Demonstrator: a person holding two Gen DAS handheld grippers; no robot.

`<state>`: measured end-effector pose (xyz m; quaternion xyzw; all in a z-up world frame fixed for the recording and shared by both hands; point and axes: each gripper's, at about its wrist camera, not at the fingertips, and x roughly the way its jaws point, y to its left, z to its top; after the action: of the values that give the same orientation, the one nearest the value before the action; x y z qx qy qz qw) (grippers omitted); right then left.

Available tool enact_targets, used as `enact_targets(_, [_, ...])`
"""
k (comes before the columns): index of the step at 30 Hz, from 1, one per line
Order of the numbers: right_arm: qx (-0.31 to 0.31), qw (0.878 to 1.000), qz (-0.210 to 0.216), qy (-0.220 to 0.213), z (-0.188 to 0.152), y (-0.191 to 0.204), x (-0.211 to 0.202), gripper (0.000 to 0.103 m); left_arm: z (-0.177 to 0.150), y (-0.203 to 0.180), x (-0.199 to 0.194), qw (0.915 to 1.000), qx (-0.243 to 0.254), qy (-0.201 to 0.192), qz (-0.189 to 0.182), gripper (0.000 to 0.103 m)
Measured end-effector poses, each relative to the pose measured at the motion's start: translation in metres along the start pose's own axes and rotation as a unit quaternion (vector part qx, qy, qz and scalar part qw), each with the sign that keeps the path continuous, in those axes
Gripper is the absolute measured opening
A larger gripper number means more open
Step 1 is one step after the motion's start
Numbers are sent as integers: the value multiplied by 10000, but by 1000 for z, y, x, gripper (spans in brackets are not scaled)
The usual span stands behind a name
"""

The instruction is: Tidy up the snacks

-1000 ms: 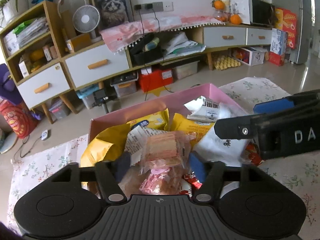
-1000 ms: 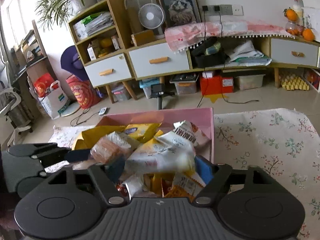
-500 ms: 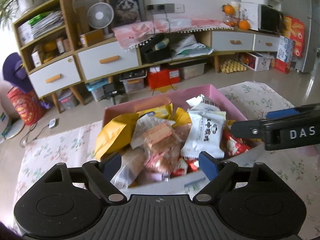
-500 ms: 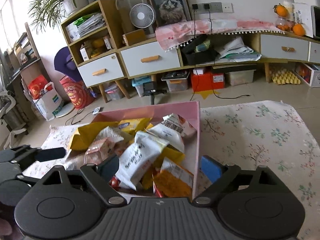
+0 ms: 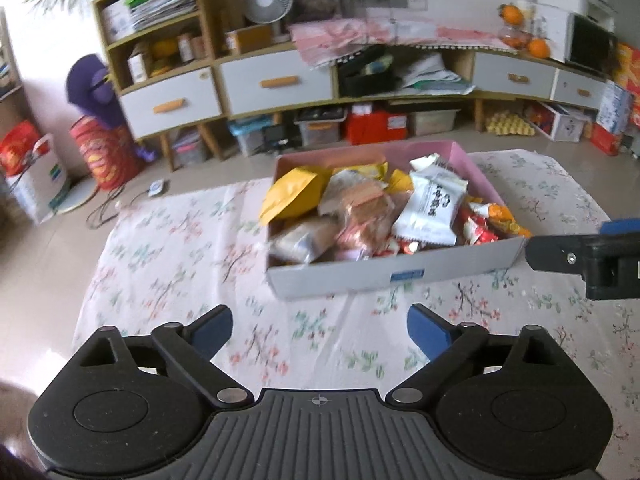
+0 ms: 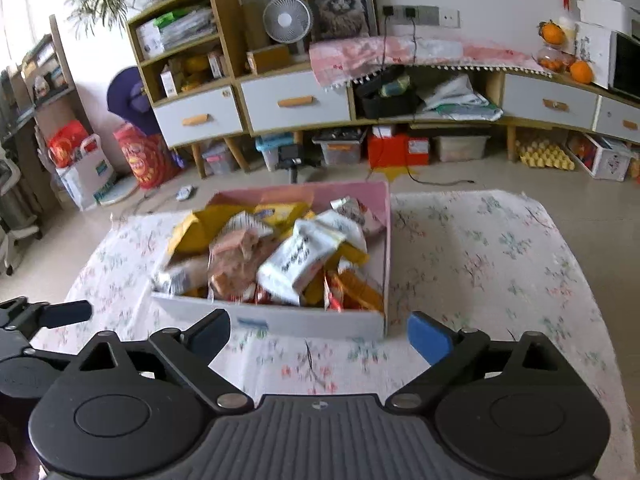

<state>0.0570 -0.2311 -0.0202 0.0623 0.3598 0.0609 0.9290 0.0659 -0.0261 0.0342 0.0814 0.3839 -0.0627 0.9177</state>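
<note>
A pink box (image 5: pixel 392 274) (image 6: pixel 387 236) full of snack packets stands on the flowered tablecloth. On top lie a white packet (image 5: pixel 432 208) (image 6: pixel 300 260), a yellow bag (image 5: pixel 292 196) (image 6: pixel 188 232) and a clear packet of pink wafers (image 5: pixel 360 200) (image 6: pixel 236 252). My left gripper (image 5: pixel 319 330) is open and empty, held back from the box's near wall. My right gripper (image 6: pixel 319 330) is open and empty, also back from the box. It shows at the right edge of the left wrist view (image 5: pixel 576 258); the left one shows at the left edge of the right wrist view (image 6: pixel 44 316).
The flowered cloth (image 5: pixel 168 264) (image 6: pixel 492 264) covers the table around the box. Beyond the table's far edge are low cabinets with white drawers (image 6: pixel 296 102), a shelf unit (image 5: pixel 160 40), a fan (image 6: pixel 286 20), storage bins and bags on the floor (image 6: pixel 140 156).
Both grippers let go of their packets, opened and pulled back and up from the box. The wafer packet and the white packet now lie in the box.
</note>
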Motion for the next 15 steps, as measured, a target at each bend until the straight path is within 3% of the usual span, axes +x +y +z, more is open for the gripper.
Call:
enact_targets(7, [144, 9990, -304, 284, -22, 8, -9, 80, -23, 2, -12, 9996, -159, 176, 163, 99])
enact_targets(15, [-220, 9948, -744, 664, -51, 13, -4, 80, -36, 10, -20, 9983, -435, 235, 299, 103])
